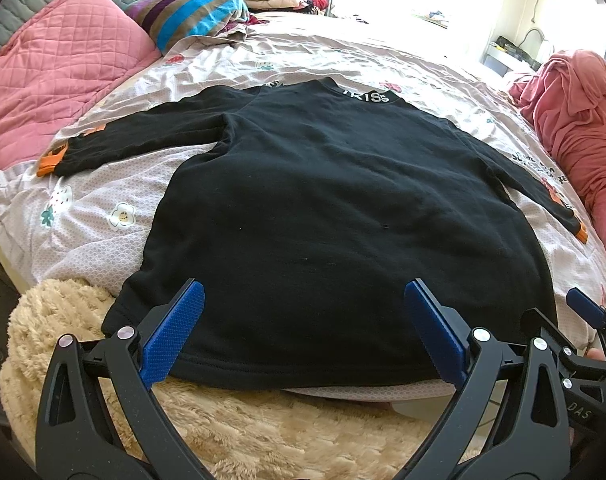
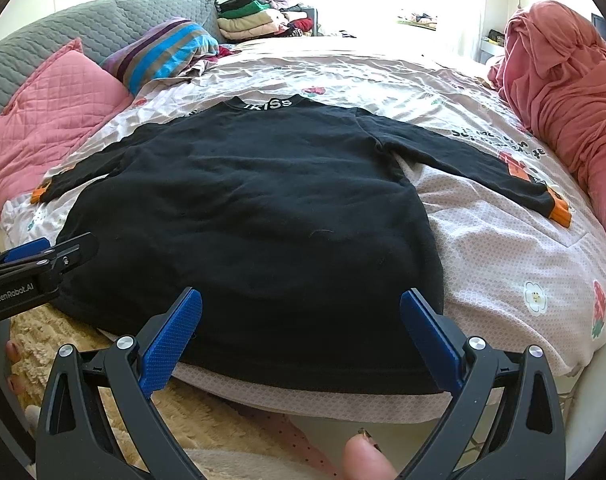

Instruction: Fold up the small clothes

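A black long-sleeved top (image 1: pixel 323 200) (image 2: pixel 243 216) lies flat on the bed with both sleeves spread out and its lettered collar (image 1: pixel 365 98) at the far end. The cuffs are orange (image 1: pixel 51 162) (image 2: pixel 561 210). My left gripper (image 1: pixel 303 294) hovers open over the near hem toward its left side, nothing between its blue pads (image 1: pixel 175 328). My right gripper (image 2: pixel 301 302) stands open over the hem's right part, its blue pads (image 2: pixel 171 336) spread wide. Each gripper shows at the edge of the other's view: the right one (image 1: pixel 583 308) and the left one (image 2: pixel 35 252).
The floral sheet (image 2: pixel 503 264) covers the bed. Pink quilted pillows (image 1: pixel 51 80) and a striped blanket (image 1: pixel 195 12) lie at the far left, a red heap of cloth (image 2: pixel 563 88) at the right. Folded clothes (image 2: pixel 251 20) stack at the back. A beige fluffy blanket (image 1: pixel 223 432) lies under the near edge. A toe (image 2: pixel 367 460) shows below.
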Demonstrator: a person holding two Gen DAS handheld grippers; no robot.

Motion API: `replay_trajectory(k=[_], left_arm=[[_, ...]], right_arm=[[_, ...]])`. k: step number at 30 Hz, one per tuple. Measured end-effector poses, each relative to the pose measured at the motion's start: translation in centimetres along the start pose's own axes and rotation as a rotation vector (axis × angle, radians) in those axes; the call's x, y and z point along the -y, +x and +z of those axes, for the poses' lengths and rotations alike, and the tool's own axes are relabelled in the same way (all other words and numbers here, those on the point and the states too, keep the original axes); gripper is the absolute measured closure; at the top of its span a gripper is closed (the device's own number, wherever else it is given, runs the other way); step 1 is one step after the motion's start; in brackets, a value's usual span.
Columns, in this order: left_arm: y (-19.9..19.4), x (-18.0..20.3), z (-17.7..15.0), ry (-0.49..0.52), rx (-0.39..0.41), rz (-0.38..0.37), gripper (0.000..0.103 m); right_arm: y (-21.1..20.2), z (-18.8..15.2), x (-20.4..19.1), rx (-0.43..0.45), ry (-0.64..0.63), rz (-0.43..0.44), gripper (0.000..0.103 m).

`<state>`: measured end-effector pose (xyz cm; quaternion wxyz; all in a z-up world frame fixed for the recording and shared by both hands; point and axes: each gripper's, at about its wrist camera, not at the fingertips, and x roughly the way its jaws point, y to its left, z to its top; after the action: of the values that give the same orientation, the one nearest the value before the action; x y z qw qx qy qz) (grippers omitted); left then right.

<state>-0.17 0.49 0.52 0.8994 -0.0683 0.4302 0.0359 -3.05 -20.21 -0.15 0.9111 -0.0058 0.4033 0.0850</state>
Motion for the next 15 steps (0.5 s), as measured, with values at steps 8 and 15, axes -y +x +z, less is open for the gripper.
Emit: replay_trajectory(k=[8, 15], left_arm=[[-0.02, -0.02, -0.04, -0.001, 0.0, 0.0, 0.009], [-0.04, -0.04, -0.02, 0.0, 0.001, 0.001, 0.009]], right_arm=[[0.01, -0.05, 0.04, 0.0, -0.001, -0.001, 0.004], [-0.03, -0.08, 0.03, 0.0, -0.001, 0.0, 0.004]])
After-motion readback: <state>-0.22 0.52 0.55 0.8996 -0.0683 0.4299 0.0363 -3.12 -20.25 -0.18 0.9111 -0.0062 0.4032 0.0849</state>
